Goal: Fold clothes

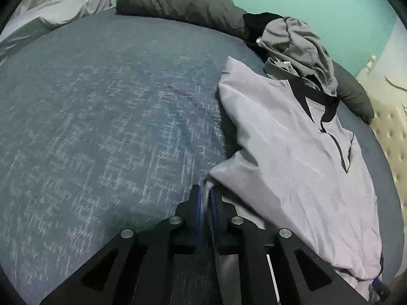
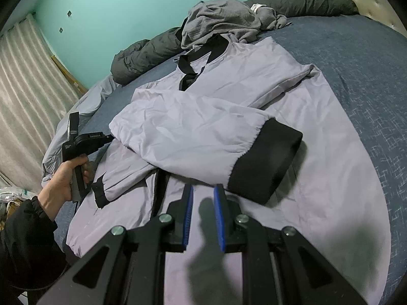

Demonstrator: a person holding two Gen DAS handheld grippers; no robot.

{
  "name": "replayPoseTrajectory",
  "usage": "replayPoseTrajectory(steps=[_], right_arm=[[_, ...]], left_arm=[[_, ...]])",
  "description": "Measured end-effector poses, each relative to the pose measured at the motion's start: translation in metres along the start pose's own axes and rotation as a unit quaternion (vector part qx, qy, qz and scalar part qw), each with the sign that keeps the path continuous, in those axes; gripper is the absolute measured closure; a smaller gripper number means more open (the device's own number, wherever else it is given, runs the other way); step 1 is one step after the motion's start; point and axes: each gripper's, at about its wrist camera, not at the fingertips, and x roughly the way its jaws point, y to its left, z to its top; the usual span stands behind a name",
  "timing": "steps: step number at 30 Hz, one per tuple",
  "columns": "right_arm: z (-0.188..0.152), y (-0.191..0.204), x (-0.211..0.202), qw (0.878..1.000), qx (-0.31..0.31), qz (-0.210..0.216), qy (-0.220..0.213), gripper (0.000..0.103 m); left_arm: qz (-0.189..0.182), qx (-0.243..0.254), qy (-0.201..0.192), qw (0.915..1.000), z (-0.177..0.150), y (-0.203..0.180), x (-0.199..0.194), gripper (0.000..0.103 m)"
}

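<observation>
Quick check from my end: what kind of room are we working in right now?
Most likely a bedroom. The lavender jacket lies on a bed with a blue sheet, a tufted headboard stands at one end, and a dark rolled duvet lies along the teal wall.

Jacket (image 2: 254, 117) spread on bed (image 2: 368, 81), sleeves folded across it, crumpled garment (image 2: 223, 17) behind its collar

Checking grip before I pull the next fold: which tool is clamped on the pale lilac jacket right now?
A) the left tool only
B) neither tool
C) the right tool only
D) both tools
A: the left tool has its blue pads closed on an edge of the pale lilac jacket with black cuffs, while the right tool hovers open above the fabric with a clear gap between its pads.
</observation>
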Motion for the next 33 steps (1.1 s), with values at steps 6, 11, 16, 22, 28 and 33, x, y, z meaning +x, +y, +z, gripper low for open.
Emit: replayPoseTrajectory(steps=[6,11,16,22,28,33], right_arm=[[-0.002,0.014,0.008,0.999,-0.010,0.030,0.019,0.071],[-0.007,0.040,0.024,0.996,-0.031,0.061,0.049,0.070],[-0.020,0.060,0.043,0.993,-0.067,0.044,0.086,0.070],[-0.025,0.054,0.041,0.994,-0.051,0.034,0.086,0.070],[-0.027,0.048,0.034,0.996,-0.036,0.025,0.078,0.070],[-0.027,0.045,0.027,0.997,-0.037,0.021,0.069,0.070]], left_arm=[[-0.018,-0.023,0.017,0.9994,-0.021,0.006,-0.024,0.072],[-0.046,-0.003,0.047,0.9978,-0.052,0.005,-0.038,0.068],[-0.063,-0.009,0.075,0.9952,-0.084,0.015,-0.043,0.068],[-0.086,-0.004,0.081,0.9930,-0.102,0.014,-0.054,0.069],[-0.078,0.009,0.083,0.9934,-0.111,0.010,-0.060,0.100],[-0.075,-0.009,0.079,0.9941,-0.117,0.018,-0.083,0.100]])
